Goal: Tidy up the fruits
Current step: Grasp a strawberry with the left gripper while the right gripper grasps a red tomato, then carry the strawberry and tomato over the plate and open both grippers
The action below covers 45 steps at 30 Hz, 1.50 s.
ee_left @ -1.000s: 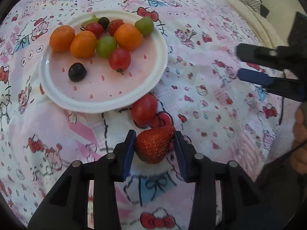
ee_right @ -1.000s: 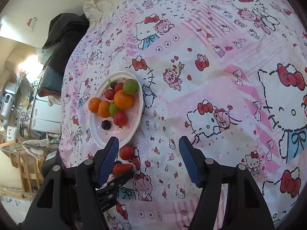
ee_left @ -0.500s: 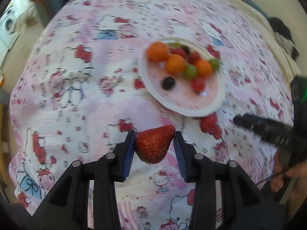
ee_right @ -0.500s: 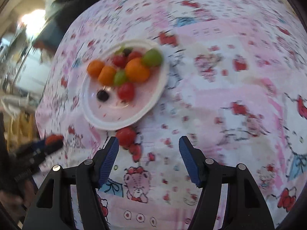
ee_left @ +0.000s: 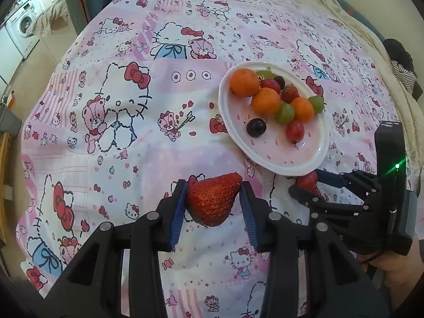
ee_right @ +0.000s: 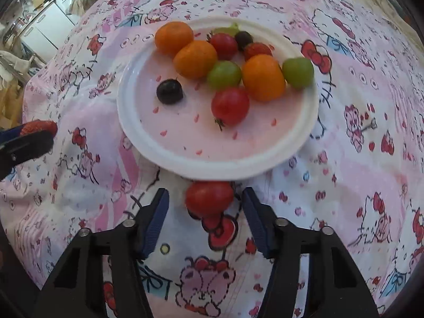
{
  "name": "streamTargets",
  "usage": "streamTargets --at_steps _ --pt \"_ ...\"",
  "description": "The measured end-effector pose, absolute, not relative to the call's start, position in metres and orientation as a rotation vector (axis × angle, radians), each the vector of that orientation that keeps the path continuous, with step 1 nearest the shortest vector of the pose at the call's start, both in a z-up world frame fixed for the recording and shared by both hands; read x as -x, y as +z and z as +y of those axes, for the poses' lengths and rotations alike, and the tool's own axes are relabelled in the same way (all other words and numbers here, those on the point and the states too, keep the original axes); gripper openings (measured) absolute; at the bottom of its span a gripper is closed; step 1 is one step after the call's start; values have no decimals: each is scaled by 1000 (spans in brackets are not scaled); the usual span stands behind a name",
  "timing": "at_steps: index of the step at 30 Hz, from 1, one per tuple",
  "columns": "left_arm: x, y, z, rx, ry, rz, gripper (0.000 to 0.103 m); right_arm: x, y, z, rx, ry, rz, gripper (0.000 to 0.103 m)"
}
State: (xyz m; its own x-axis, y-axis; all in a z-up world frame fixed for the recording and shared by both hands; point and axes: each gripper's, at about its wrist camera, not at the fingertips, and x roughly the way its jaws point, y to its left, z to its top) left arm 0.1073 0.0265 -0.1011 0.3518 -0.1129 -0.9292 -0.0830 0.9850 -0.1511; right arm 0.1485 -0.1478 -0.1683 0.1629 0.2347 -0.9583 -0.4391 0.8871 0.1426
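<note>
1. My left gripper (ee_left: 214, 201) is clamped on the big red strawberry (ee_left: 212, 198). Its long axis runs between the pads, pointed tip up and to the right toward the plate, and the fat end sits low against the left pad. It hangs above the cloth, off the plate.
2. My right gripper (ee_right: 205, 212) is spread wide with the loose red cherry tomato (ee_right: 209, 197) sitting between its blue pads. Neither pad seems to be touching it, though the frame is a bit blurry there. The tomato lies on the cloth just beside the plate's near rim.
3. The white round paper plate (ee_right: 148, 143) has three oranges, two green grapes, red tomatoes, a small strawberry and dark grapes bunched along the far side. One dark grape (ee_right: 169, 91) sits alone, and the near half is bare.
4. There's plenty of flat room left of the plate.
5. Everything sits on a pink cartoon-cat print cloth (ee_left: 119, 137). A white washing machine (ee_left: 22, 26) shows in the far left corner.
</note>
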Motion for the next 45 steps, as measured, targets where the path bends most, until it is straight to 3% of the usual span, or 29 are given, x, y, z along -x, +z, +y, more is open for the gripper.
streamTargets --at_steps 1,3,14,20,30,45 --pt "-108 -101 26 180 -19 1210 36 -150 -168 -147 193 479 1321 41" --pt "-109 -100 25 170 -11 1202 36 -150 -169 -149 200 481 1320 37" --pt "-113 -96 5 111 -26 1165 36 -136 -147 -188 78 471 1301 37" --pt "-118 -80 -3 98 -54 1110 36 -134 -111 -217 -75 471 1184 37" --pt "-147 -75 0 108 -82 1113 36 -158 -75 -207 -69 532 1038 37" --pt "-192 -129 -23 130 -132 1220 36 -195 -126 -191 -9 556 1154 37"
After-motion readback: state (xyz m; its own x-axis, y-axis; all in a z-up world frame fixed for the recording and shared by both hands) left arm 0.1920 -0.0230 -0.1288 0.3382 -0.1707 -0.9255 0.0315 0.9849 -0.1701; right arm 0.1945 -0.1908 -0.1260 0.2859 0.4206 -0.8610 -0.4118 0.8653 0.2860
